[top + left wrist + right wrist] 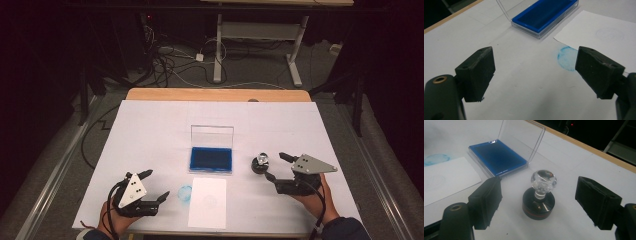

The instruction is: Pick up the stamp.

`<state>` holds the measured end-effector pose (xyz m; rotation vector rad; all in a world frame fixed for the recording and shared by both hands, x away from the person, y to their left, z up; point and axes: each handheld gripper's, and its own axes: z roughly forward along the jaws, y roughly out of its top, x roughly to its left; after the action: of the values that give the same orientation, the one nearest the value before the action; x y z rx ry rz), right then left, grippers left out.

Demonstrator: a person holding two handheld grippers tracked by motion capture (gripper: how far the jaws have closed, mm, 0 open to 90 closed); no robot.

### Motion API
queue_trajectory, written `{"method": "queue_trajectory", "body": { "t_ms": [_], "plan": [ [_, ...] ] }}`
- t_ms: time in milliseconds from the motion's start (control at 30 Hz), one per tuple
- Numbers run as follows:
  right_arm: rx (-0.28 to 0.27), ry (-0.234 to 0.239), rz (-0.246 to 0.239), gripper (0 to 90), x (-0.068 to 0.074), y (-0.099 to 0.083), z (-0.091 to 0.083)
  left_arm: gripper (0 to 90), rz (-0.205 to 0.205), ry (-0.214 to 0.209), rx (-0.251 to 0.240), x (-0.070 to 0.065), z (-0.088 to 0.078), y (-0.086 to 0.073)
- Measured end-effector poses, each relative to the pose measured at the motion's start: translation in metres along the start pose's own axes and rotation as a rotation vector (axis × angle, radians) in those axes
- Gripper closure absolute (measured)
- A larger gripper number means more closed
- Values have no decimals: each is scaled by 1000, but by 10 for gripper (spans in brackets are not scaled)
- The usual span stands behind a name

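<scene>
Standing upright on the table right of the ink pad (210, 159), the stamp (538, 199) sits between the right gripper (537, 202)'s wide-open, empty jaws. Its glassy knob (543, 180) looks slick and rigid; the broad black base seems the safer hold. The left gripper (155, 186) rests open, empty.

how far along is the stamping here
Early on. Done: the ink pad case stands open, and the paper sheet carries only a faint round mark; a blue ring sits on the table cover beside it. In hand: the right gripper, fingers open, brackets the stamp without gripping it. Left gripper waits open. Left: grasp, ink, press.
</scene>
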<state>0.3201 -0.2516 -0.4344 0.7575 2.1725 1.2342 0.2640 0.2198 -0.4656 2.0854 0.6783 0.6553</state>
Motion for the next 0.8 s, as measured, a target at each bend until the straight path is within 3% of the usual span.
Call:
{"method": "queue_trajectory", "body": {
  "t_ms": [67, 333, 800],
  "plan": [
    [5, 1, 7, 218, -1, 1, 4, 154, -16, -3, 2, 0, -1, -1],
    [35, 2, 19, 238, -6, 2, 21, 154, -7, 3, 0, 0, -1, -1],
    [98, 37, 83, 278, -19, -5, 54, 154, -20, -13, 6, 0, -2, -3]
  ]
}}
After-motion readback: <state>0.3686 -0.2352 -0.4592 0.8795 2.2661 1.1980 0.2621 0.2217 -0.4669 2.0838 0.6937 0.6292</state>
